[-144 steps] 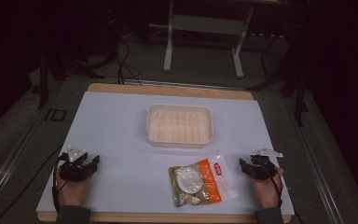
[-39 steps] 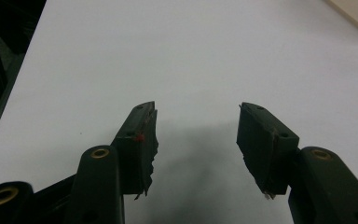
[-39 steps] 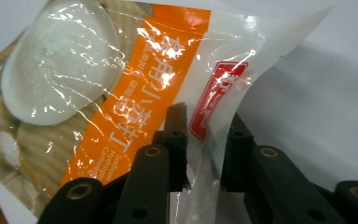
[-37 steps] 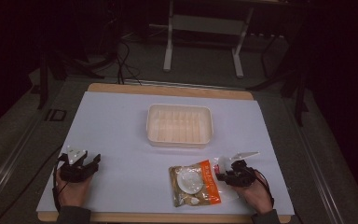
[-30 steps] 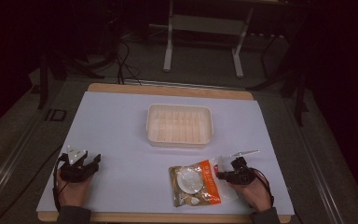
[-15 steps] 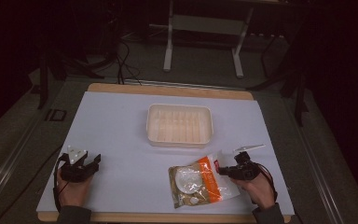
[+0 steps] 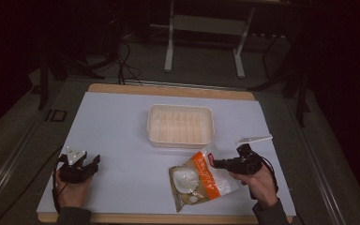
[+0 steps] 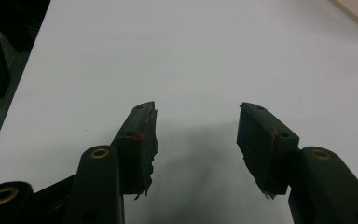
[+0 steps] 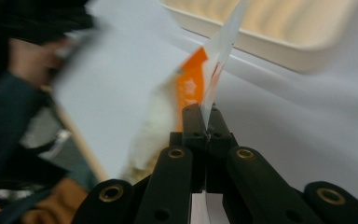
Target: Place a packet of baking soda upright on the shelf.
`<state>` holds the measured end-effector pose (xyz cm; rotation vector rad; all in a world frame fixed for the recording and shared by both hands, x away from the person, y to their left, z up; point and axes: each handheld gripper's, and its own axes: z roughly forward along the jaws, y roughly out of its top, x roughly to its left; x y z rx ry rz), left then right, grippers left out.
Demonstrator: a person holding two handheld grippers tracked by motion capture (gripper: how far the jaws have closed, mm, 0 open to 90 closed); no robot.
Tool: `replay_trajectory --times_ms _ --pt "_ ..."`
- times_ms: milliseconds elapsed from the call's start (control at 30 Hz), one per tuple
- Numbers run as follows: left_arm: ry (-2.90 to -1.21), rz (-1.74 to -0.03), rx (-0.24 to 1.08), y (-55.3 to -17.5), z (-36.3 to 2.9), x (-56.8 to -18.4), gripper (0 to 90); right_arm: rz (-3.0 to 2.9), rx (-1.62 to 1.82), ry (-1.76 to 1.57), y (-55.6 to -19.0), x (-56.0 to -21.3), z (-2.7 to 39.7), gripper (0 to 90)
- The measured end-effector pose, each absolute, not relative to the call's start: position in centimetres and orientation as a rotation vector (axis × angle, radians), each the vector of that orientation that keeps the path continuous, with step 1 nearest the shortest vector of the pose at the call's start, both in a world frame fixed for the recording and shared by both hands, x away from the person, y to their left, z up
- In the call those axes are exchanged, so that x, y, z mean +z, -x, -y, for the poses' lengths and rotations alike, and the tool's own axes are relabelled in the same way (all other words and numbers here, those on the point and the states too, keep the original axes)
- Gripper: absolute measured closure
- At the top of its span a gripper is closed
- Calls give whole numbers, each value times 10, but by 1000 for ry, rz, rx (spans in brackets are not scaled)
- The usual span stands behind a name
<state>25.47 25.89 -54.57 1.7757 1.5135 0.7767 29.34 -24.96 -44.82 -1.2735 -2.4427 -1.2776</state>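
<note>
A clear and orange snack bag (image 7: 200, 180) with pale pieces inside lies at the front middle of the table. My right gripper (image 7: 217, 163) is shut on its upper right edge, and the right gripper view shows that bag edge (image 9: 214, 74) pinched between the two jaws of the right gripper (image 9: 207, 122) and lifted a little. A cream plastic tray (image 7: 180, 124) sits beyond the bag at the table's centre. At the front left my left gripper (image 7: 92, 165) rests open, and the left gripper (image 8: 196, 122) has only bare table between its jaws.
The white mat (image 7: 117, 136) covers a wooden tabletop whose edge (image 7: 168, 89) shows at the back. A thin white strip (image 7: 254, 138) lies right of the tray. Dark floor, cables and a metal stand (image 7: 206, 28) lie beyond the table.
My right gripper moved left from the table's right edge to the bag and shut on its edge, then lifted that edge and turned the bag slightly. The left gripper stayed put.
</note>
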Motion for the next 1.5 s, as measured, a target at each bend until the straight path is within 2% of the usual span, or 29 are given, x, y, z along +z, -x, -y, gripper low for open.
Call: replay_trajectory --times_ms 400,900,1500 --pt "-1765 -1517 777 -254 -260 -545 470 2377 -1490 1037 -278 -402 224 900" --pt "-1761 -1531 776 -256 -261 -546 470 2295 -1646 1155 -292 -376 234 900" --pt "-1779 -1528 850 -256 -258 -550 469 2282 -1751 1248 -311 -346 232 900"
